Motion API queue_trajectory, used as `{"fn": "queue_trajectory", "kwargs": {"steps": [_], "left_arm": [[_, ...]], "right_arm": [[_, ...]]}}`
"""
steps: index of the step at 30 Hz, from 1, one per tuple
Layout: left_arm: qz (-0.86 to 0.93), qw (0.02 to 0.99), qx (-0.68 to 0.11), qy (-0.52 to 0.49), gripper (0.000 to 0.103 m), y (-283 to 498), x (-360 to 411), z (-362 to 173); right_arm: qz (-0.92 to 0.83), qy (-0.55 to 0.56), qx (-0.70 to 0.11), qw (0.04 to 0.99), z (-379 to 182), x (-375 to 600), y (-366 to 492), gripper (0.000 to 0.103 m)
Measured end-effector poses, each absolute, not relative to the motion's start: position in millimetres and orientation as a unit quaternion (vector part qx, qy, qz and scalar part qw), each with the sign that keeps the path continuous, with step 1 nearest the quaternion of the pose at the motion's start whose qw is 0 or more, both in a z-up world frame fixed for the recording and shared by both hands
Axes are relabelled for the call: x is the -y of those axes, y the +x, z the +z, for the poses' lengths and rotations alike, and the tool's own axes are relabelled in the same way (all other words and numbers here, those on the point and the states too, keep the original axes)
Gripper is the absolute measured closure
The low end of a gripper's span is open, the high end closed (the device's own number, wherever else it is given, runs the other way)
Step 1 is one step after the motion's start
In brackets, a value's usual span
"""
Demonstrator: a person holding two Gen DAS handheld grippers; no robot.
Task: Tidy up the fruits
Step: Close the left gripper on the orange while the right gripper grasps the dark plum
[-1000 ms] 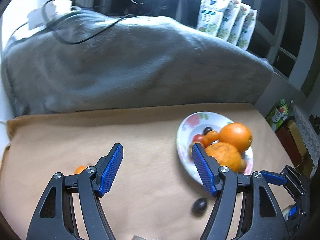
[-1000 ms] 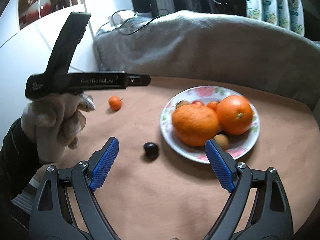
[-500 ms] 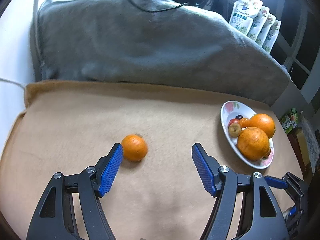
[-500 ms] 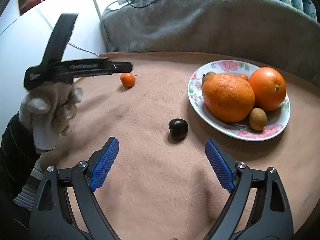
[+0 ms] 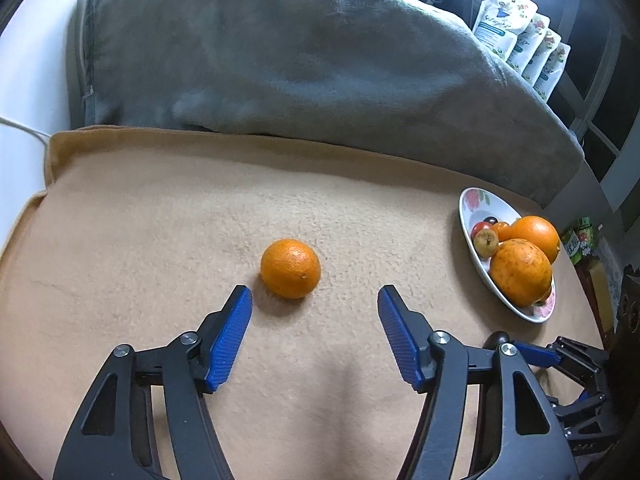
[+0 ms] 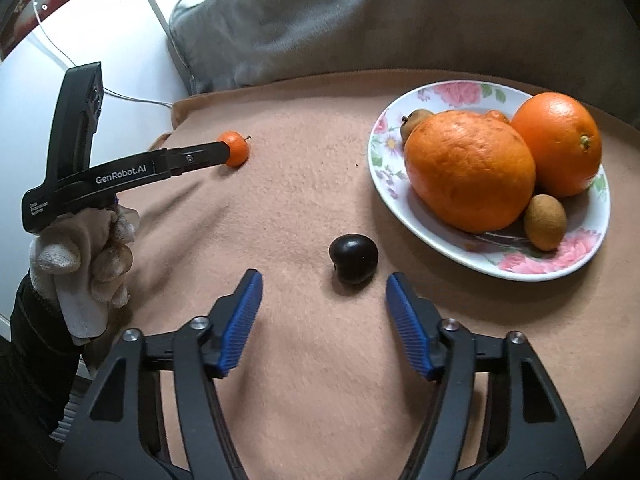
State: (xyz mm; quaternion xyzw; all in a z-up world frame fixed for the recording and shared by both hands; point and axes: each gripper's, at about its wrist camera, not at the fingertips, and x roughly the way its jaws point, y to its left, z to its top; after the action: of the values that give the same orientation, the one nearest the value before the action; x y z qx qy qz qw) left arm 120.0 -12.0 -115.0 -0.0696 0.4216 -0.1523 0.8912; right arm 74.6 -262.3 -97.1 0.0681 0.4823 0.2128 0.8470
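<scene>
While the left tool (image 5: pixel 315 300) is pointing down at a small orange fruit (image 5: pixel 291 268) lying on the tan blanket (image 5: pixel 160 240) that covers the worktop, its blue pads are standing spread, having just been closing a little, with the fruit just ahead of the tips and nothing pinched. The left wrist view is showing that fruit whole and close; the right wrist view is giving it only as a small orange ball (image 6: pixel 236 148) far off, partly behind the left tool's finger, and is also showing the gloved hand (image 6: pixel 84 256) gripping that tool's handle.

The right tool (image 6: pixel 324 280) is likewise standing spread after just narrowing, empty, with a dark round fruit (image 6: pixel 354 258) resting on the blanket just beyond its tips. In the left wrist view only a sliver of that dark fruit (image 5: pixel 497 337) is peeking out behind the tool's arm.

The flowered plate (image 6: pixel 440 236) is sitting to the right, holding two large oranges (image 6: pixel 468 172) and a brown kiwi-like fruit (image 6: pixel 545 222). The left view is revealing small red and dark fruits (image 5: pixel 482 227) at the plate's far end, mostly hidden from the right view.
</scene>
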Motion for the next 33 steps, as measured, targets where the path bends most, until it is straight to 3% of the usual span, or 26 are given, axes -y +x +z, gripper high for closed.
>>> {"fn": "queue_trajectory", "kwargs": {"steps": [26,33], "left_arm": [[-0.154,0.878,-0.445,-0.084,0.067,151,14,-132],[-0.151,0.88,-0.443,-0.084,0.068,154,15,-133]], "right_arm": [[0.147,0.063,-0.489,0.857,-104,254,96,0.069],[0.147,0.071,-0.489,0.857,-104,258,95,0.075]]}}
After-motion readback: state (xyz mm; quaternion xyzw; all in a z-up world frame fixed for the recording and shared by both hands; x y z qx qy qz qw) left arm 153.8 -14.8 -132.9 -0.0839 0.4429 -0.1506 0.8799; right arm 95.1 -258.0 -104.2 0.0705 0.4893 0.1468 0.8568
